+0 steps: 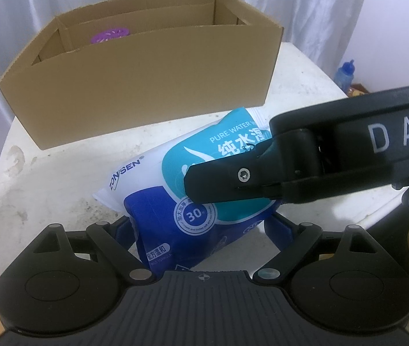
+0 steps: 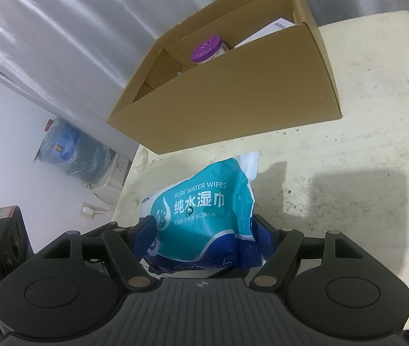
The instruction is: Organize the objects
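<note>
Table [image 1: 305, 66], white and stained, carries everything in play. On its far part stands the open cardboard box [image 1: 146, 86], lengthwise divider inside; a purple-lidded jar [image 2: 206, 48] is already in the rear compartment, with something white and flat beside it that I cannot identify.

Task item: pack of wet wipes [image 2: 204, 210], teal and blue soft pouch, tilted up off the table just in front of the box, not yet inside.

Left gripper [image 1: 201, 230]: blue pads sit at either side of the pack's lower, blue end, jaws wide around it. Contact looks likely, but firm squeeze is not confirmable from this view. Right gripper [image 2: 201, 227]: jaws at medium width, pads pressed on the pack's sides; wrapper bulges between them, so I read this as a grip. In the left wrist view its finger [image 1: 233, 178] lies across the pack's face.

Judgement, step in hand: carry the pack over the near wall and lower it into the front compartment.
- Pouch is soft; expect sag and slip, so keep the squeeze even.
- Lift both ends together to avoid twisting the wrapper.
- Clear the box's near rim fully before descending; a snag would shove the light box.
- Release low, flat, then open both jaws.
</note>
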Demonstrator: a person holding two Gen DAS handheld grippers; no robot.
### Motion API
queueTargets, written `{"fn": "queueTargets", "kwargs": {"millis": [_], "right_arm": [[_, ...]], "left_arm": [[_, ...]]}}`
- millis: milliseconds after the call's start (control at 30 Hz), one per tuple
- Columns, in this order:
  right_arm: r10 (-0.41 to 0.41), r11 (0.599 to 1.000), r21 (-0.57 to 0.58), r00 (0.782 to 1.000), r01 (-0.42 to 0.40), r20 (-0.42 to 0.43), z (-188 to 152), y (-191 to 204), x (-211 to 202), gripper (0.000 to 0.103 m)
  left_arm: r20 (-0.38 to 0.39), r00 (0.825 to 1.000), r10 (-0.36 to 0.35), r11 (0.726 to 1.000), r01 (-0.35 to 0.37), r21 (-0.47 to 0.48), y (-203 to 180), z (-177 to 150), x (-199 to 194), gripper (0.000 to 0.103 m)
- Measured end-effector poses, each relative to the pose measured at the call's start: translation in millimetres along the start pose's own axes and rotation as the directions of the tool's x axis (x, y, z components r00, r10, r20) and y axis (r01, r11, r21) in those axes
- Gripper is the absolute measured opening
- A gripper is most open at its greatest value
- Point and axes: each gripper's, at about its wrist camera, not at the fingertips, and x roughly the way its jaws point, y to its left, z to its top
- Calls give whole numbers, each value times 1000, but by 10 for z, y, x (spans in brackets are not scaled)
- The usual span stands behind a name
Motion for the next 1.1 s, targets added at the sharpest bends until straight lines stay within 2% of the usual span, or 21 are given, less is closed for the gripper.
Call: {"fn": "queueTargets", "kwargs": {"millis": [1100], "right_arm": [[3,1000,-2,1000,-3,1,19,36,-62,75]], "left_arm": [[9,1000,-8,1000,8,-1,60,-45,-46,90]]}}
